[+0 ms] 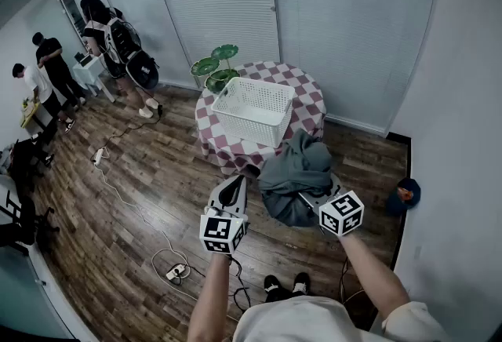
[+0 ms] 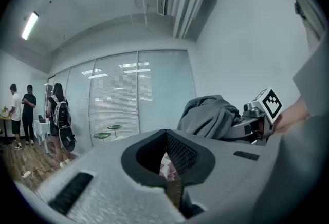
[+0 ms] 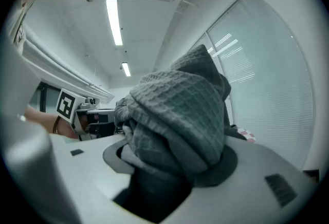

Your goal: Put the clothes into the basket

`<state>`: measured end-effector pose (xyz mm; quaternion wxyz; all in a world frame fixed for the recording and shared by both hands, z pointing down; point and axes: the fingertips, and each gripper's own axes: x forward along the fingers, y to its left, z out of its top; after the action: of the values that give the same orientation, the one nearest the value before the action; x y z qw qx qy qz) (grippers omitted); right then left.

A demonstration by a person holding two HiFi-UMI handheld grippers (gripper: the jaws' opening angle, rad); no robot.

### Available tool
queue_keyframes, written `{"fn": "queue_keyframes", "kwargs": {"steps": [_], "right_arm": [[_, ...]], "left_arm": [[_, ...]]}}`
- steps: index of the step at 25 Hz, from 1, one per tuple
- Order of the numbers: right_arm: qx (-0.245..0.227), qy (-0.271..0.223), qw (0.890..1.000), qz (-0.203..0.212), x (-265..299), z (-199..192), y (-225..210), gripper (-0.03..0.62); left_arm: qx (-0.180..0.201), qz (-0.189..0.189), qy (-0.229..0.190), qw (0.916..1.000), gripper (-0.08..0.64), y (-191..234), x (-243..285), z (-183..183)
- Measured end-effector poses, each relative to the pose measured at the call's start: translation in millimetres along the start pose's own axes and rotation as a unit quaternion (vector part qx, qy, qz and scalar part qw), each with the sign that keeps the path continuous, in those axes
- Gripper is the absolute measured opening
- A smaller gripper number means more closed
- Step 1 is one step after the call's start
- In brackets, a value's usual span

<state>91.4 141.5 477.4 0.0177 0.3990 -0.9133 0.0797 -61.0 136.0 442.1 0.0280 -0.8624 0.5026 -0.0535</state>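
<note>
— Right gripper?
— Jaws clamped on a bunched grey waffle-knit garment, held in the air, near the white basket.
— Basket?
— Standing on the checked round worktop.
— Left gripper?
— Jaws pinched together, nothing between, just beside the garment.

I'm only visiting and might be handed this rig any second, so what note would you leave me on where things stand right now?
Right hand-held gripper: shut on a bunched gray garment, held in the air short of the table.
Left hand-held gripper: jaws together, nothing in them, level beside the garment.
White basket: on the round checkered table, looks empty.
Done: the garment is gripped and off the floor.
Left: carry it forward over the basket, open the jaws and drop it in.
</note>
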Motion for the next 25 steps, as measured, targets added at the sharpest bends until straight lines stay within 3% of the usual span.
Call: {"fn": "queue_keyframes", "kwargs": {"steps": [8,17,25], "right_arm": [[-0.011,0.003,1.000,-0.003,1.9,0.4,-12.4,0.262],[0.007,-0.016,1.000,0.002,-16.1,1.6,-19.1,0.262],[-0.021,-0.010,1.000,0.013,-31.9,5.2,-23.3,0.262]], "left_arm": [[-0.004,0.005,-0.002,1.0000,0.014,-5.0,5.0,-5.2],[-0.006,0.012,0.013,0.9998,0.014,-16.2,5.5,-14.7],[0.000,0.015,0.021,0.9997,0.014,-36.4,8.9,-17.6]]}}
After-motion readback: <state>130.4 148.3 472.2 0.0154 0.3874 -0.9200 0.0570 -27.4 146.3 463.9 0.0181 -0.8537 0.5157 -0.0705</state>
